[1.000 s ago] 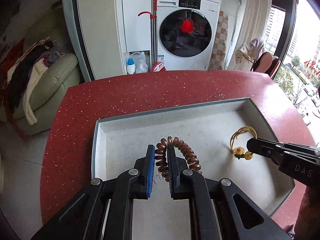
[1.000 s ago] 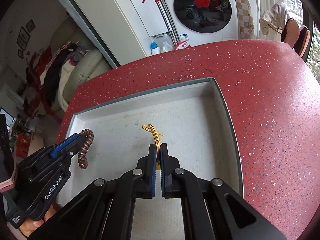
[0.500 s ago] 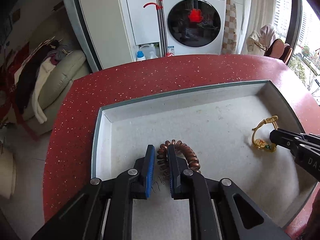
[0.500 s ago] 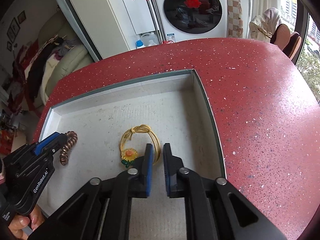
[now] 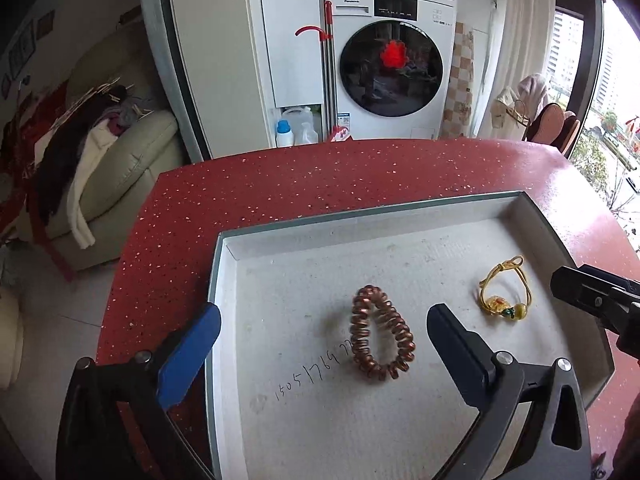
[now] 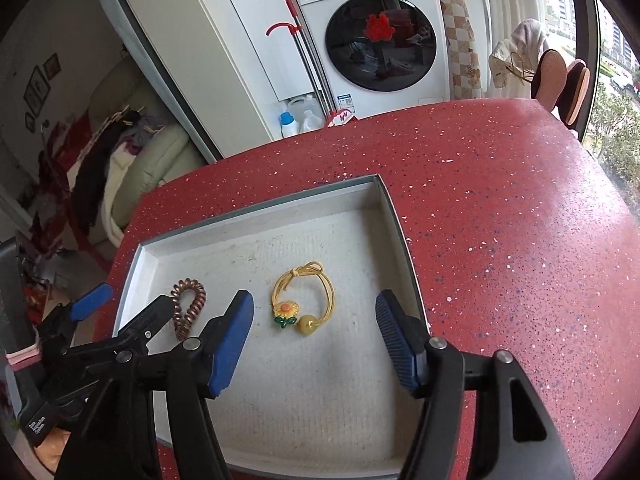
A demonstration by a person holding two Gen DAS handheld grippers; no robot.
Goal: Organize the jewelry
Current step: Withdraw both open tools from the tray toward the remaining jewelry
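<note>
A shallow white tray sits on the red speckled counter. A copper coil hair tie lies in its left half; it also shows in the right wrist view. A yellow cord hair tie with a sunflower and bead lies in the right half; it also shows in the left wrist view. My left gripper is wide open above the coil, touching nothing. My right gripper is wide open just in front of the yellow tie, empty.
The red counter spreads to the right and far side of the tray. Beyond its edge are a washing machine, detergent bottles and a sofa with clothes. Numbers are written on the tray floor.
Both grippers opened wide and drew back. The copper coil and the yellow tie were let go and now lie on the tray floor.
</note>
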